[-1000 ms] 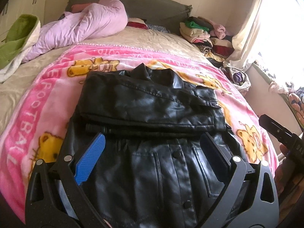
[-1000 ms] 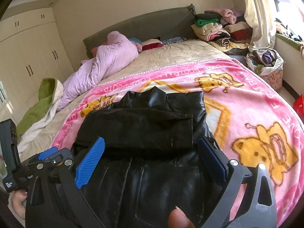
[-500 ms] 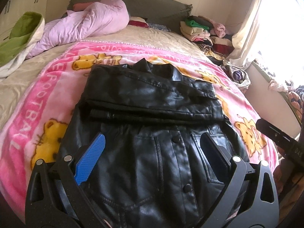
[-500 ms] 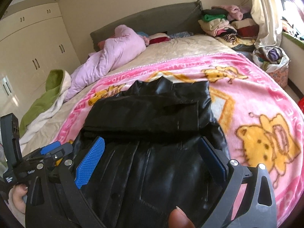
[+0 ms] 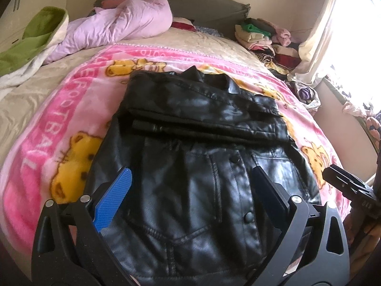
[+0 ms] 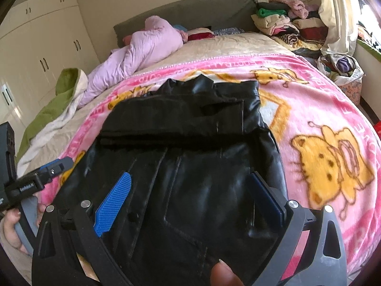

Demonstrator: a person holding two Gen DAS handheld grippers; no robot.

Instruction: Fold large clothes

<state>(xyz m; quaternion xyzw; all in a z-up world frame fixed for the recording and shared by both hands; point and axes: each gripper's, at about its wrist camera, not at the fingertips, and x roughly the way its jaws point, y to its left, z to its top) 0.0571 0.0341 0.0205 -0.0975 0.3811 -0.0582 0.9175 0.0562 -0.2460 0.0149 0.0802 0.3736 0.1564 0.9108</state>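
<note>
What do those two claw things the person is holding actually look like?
Each is a black plastic fork with silver bolts. The left gripper and right gripper both carry ribbed blue pads inside their fingers. Seen from the right camera, the left tool's body bears small white lettering, too small to read.

Black leather jacket (image 5: 202, 166) lies flat on pink cartoon blanket (image 5: 71, 119), front up w/ snap buttons down the middle, collar at far end. Both sleeves folded across the chest in a stacked band. Lower half w/ pockets spreads toward the near edge, unfolded.
</note>
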